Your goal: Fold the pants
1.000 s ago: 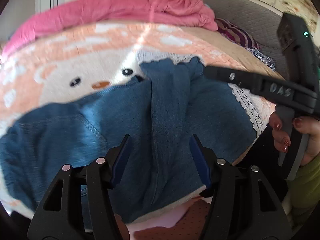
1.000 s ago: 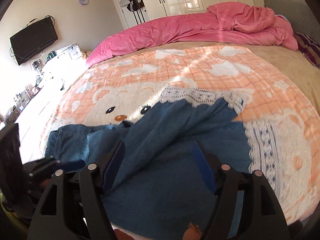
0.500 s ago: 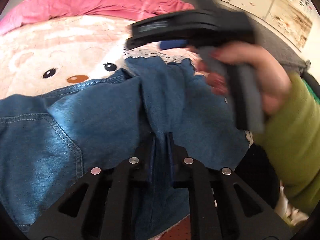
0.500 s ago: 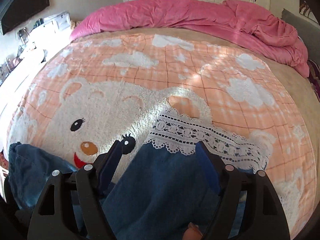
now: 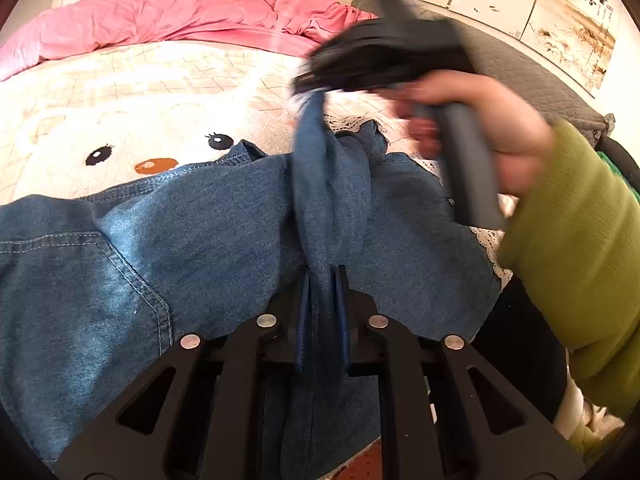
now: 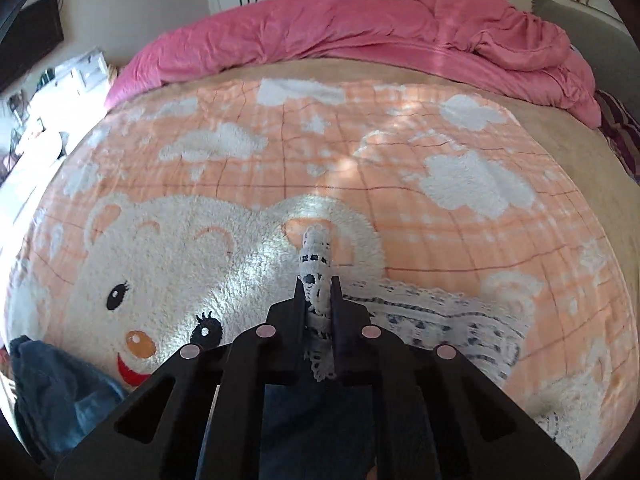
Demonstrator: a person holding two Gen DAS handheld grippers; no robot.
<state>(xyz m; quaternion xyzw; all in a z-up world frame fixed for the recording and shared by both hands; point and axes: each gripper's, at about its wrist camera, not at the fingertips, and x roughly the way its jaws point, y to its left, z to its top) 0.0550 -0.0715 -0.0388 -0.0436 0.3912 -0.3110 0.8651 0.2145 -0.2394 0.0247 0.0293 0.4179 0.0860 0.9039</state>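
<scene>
Pants (image 5: 200, 240) lay spread, unfolded, on the bear blanket (image 6: 360, 168); left gripper (image 5: 322, 280) was clamped on a denim ridge, right gripper (image 6: 318, 292) had just closed on the lace hem (image 6: 316, 264); all folds remained.

Matt denim pants (image 5: 208, 240) w/ lace hem (image 6: 318, 280) (fleecy blanket (image 6: 360, 160) under).
</scene>
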